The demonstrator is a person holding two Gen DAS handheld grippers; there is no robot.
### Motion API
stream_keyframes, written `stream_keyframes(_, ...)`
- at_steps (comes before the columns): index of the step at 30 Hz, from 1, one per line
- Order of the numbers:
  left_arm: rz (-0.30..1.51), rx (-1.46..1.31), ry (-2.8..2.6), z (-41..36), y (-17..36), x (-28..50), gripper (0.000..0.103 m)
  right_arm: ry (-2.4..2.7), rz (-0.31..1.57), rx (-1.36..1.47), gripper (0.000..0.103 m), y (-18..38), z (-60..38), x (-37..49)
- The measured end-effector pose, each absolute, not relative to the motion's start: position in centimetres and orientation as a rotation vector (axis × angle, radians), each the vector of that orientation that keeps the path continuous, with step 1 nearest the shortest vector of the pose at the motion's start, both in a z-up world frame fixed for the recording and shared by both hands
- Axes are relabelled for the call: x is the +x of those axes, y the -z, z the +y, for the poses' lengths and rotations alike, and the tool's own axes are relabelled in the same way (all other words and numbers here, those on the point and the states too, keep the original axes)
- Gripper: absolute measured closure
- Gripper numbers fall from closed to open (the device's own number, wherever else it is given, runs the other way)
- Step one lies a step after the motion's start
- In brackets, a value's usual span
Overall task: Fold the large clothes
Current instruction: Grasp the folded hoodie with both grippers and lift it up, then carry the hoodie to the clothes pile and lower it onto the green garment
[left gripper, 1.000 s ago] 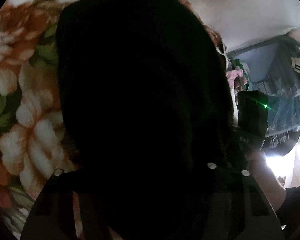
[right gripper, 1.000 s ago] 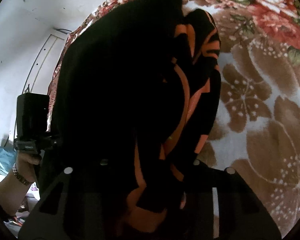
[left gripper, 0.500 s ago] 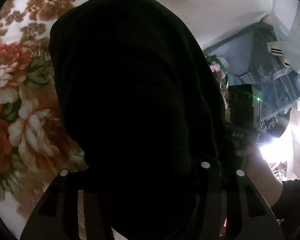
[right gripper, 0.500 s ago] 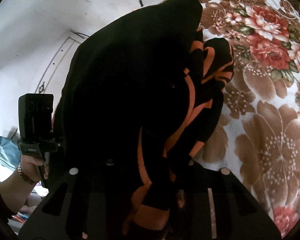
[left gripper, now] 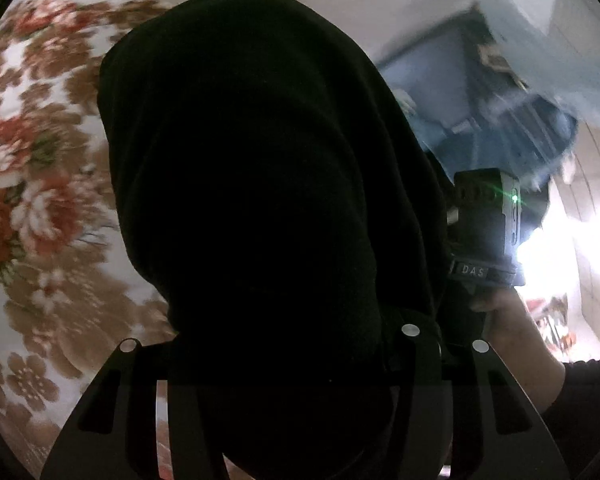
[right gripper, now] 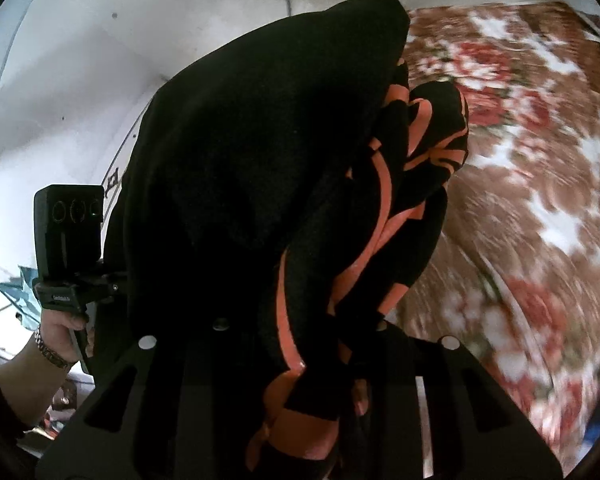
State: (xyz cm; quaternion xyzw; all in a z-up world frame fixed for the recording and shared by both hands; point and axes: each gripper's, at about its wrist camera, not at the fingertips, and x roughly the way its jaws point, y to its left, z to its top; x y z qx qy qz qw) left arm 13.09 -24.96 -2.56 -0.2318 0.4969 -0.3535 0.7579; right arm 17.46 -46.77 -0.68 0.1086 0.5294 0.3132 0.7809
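Note:
A large black garment with orange stripes hangs in the air above the bed. In the left wrist view it fills the middle, and my left gripper is shut on a bunched edge of it. In the right wrist view the same garment drapes down from my right gripper, which is shut on a striped fold. The cloth hides both sets of pads. Each view shows the other hand with its tool's camera block close beside the cloth.
A floral bed cover in brown, red and white lies below the garment. A pale wall stands behind it. Blue shelving with clutter and a bright tiled area are at the right of the left wrist view.
Both grippers have risen with the garment, lifting it further off the bed cover. More wall shows at the top of both views, and the background is motion-blurred.

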Motion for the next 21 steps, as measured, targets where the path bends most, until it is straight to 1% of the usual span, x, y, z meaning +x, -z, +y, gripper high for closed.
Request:
stream_keyframes(2,1.085,-0.472,0.809,-25.9,1.4,11.2,0.055,-0.629,1.124,0.254,0.074,-1.2,-49.1,14.8)
stream_keyframes(4,1.087,-0.438,0.857,-28.6,-0.7,9.6,0.055,-0.589,1.1,0.301,0.074,-3.2,-52.2,12.1)
stream_keyframes(6,1.094,-0.403,0.897,-31.7,-1.8,8.7,0.055,-0.554,1.081,0.346,0.073,-4.7,-56.0,9.7)
stream_keyframes(9,1.111,-0.355,0.965,-38.4,-3.8,7.8,0.055,-0.508,1.065,0.378,0.074,-6.3,-61.6,7.2)
stream_keyframes(10,1.113,-0.345,0.989,-40.6,-4.1,7.7,0.055,-0.487,1.056,0.393,0.074,-6.8,-64.9,6.3)
stream_keyframes(16,1.11,-0.29,1.125,-58.3,-5.6,7.8,0.055,-0.393,1.021,0.444,0.073,-8.4,-81.6,3.2)
stream_keyframes(21,1.126,-0.295,1.222,-73.5,-5.9,9.5,0.055,-0.305,1.005,0.434,0.073,-9.3,-96.4,3.7)
